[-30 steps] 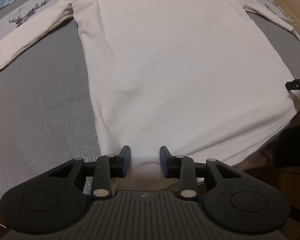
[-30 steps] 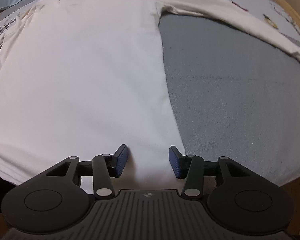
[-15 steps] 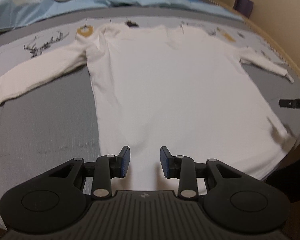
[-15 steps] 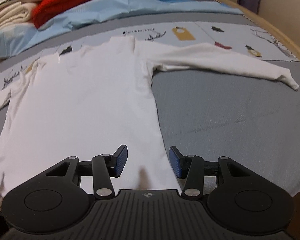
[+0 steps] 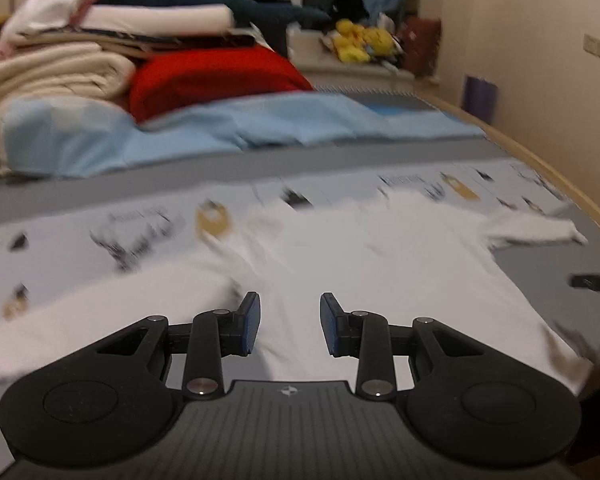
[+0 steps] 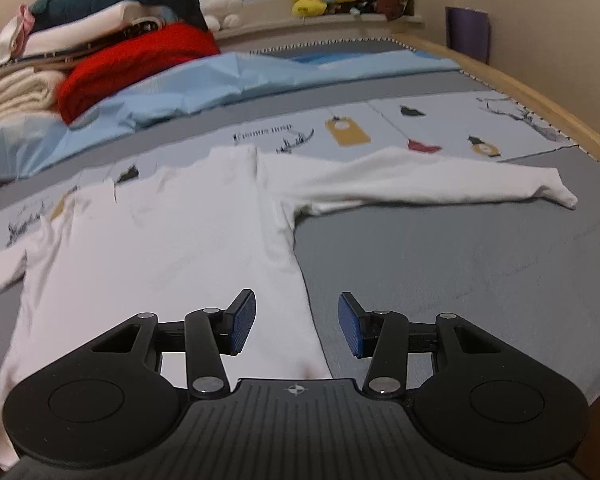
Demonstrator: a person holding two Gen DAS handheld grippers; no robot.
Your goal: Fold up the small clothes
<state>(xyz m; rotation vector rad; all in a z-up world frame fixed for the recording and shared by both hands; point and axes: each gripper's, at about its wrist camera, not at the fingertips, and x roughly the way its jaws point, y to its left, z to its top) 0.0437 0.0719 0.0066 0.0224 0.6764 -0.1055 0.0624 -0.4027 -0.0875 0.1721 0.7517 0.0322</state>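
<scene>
The left gripper (image 5: 289,324) hangs with its blue-padded jaws spread apart and nothing between them, above the lower part of a white shirt (image 5: 380,276). The right gripper (image 6: 296,322) is likewise wide open and empty, poised over the shirt's side edge where white cloth meets the grey bedcover (image 6: 460,272). The shirt lies flat, front down or up I cannot tell, long sleeves stretched out to either side, faintly rumpled near the armpit. Its collar end reaches a pale printed sheet (image 6: 380,128). Beyond lie a blue blanket (image 6: 220,80) and stacked folded laundry (image 6: 112,52).
</scene>
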